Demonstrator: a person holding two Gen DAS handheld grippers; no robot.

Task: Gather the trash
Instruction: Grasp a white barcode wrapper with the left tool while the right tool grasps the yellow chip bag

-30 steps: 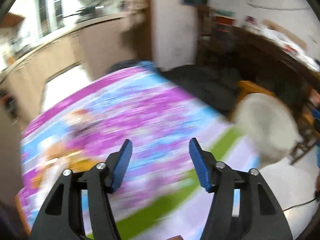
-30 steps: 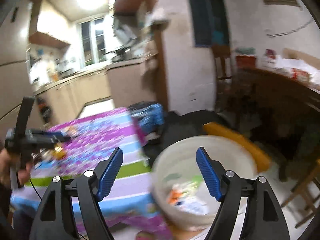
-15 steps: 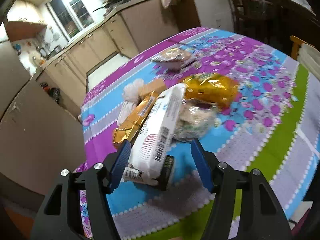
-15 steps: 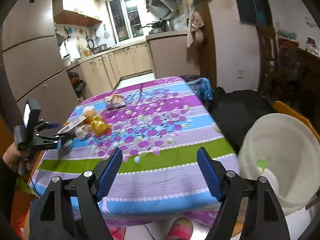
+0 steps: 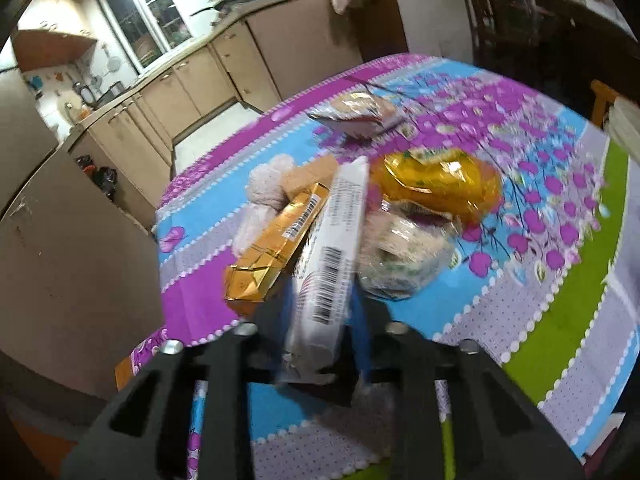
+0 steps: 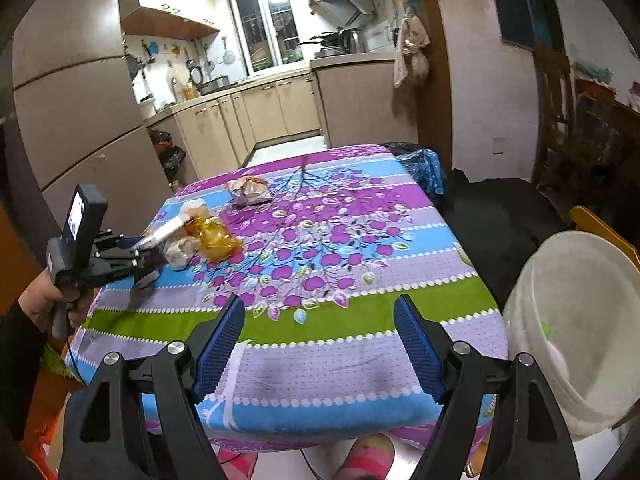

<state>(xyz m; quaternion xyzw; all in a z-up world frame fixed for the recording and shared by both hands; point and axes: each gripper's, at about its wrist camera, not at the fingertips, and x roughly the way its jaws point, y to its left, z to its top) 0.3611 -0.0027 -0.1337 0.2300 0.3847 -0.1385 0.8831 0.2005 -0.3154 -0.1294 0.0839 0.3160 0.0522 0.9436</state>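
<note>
White wrapper, near table edge in trash pile: left tongs just clamped onto it. Right tongs gape, empty. Next, probably: lift, carry to bin.

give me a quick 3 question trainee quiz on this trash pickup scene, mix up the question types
1. True or false: the left tongs are shut on the white wrapper.
2. What do the right tongs hold? A) gold foil bag B) nothing C) orange box
3. Fill in: the white bin stands off the table's ____ side in the right wrist view.

Key:
1. True. The jaws have just been closing, with the wrapper between them.
2. B, they hang open above the tablecloth.
3. right
</note>
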